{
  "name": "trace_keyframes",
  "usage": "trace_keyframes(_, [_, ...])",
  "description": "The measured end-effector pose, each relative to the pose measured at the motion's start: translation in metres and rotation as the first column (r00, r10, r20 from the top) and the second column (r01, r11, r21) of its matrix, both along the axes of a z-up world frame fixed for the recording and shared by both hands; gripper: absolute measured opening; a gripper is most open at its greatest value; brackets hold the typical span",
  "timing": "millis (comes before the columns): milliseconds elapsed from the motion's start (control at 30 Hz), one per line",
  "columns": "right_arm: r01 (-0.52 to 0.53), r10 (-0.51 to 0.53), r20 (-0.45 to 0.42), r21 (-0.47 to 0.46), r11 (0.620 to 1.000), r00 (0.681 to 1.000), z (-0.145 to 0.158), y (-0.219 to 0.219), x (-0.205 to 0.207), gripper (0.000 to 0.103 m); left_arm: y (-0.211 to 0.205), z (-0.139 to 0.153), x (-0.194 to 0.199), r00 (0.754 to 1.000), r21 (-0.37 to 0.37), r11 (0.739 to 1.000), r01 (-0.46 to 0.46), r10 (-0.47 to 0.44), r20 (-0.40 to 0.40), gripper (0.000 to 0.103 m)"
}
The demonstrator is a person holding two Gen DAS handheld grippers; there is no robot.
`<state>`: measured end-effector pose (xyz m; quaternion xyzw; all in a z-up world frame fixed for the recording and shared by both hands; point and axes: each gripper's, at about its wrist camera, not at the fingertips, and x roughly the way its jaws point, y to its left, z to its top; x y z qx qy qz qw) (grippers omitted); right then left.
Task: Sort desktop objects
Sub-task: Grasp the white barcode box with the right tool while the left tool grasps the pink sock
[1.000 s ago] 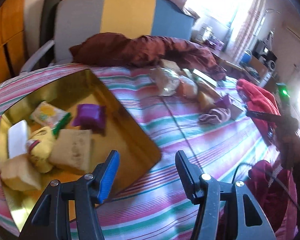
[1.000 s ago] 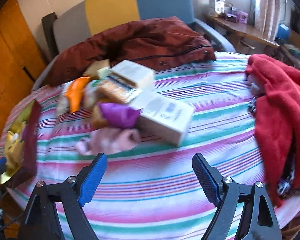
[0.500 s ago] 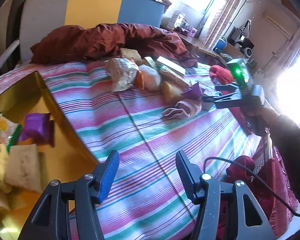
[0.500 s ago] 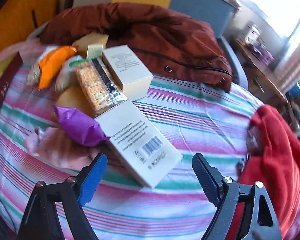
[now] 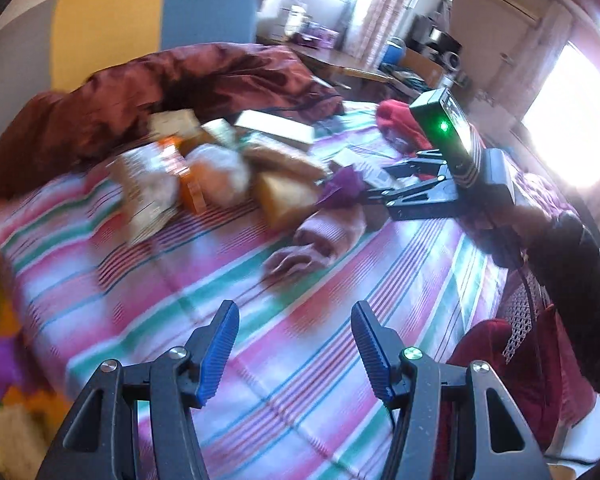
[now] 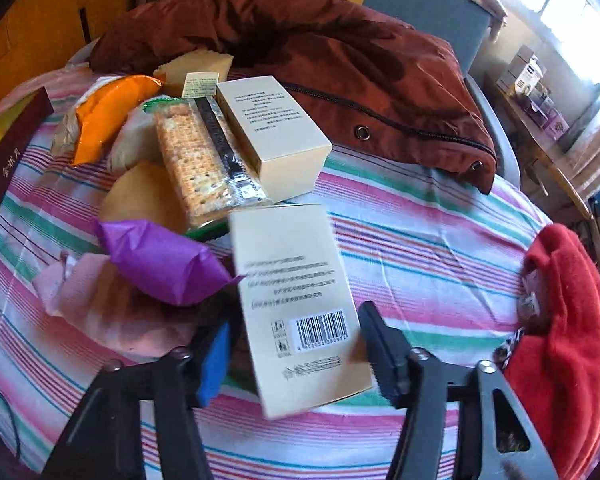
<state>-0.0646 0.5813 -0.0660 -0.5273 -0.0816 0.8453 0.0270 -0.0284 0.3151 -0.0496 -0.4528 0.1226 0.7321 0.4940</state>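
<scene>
The right gripper (image 6: 296, 350) has pushed in since half a second ago, and its parted fingers now sit either side of the cream box (image 6: 300, 304), not visibly pinching it. That box lies on the striped cloth (image 6: 420, 248), just right of the purple packet (image 6: 160, 260), near the cracker pack (image 6: 196, 152). The left gripper (image 5: 294, 346) hovers apart and empty over the cloth, well short of the box.

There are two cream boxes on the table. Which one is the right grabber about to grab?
The barcode box, lying between the right gripper's open fingers. The other cream box has no barcode showing and sits farther back beside the crackers.
</scene>
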Motion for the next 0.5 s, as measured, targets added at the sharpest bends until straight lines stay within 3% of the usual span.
trace_keyframes(267, [0.112, -0.123, -0.081, -0.122, 0.986, 0.989, 0.001, 0.013, 0.016, 0.051, 0.072, -0.02, -0.003, 0.991, -0.048, 0.991, 0.129, -0.131, -0.038, 0.058])
trace_keyframes(500, [0.116, -0.133, -0.096, -0.162, 0.98, 0.986, 0.004, 0.019, 0.021, 0.051, 0.108, -0.049, -0.018, 0.99, -0.086, 0.986, 0.14, -0.14, 0.007, 0.058])
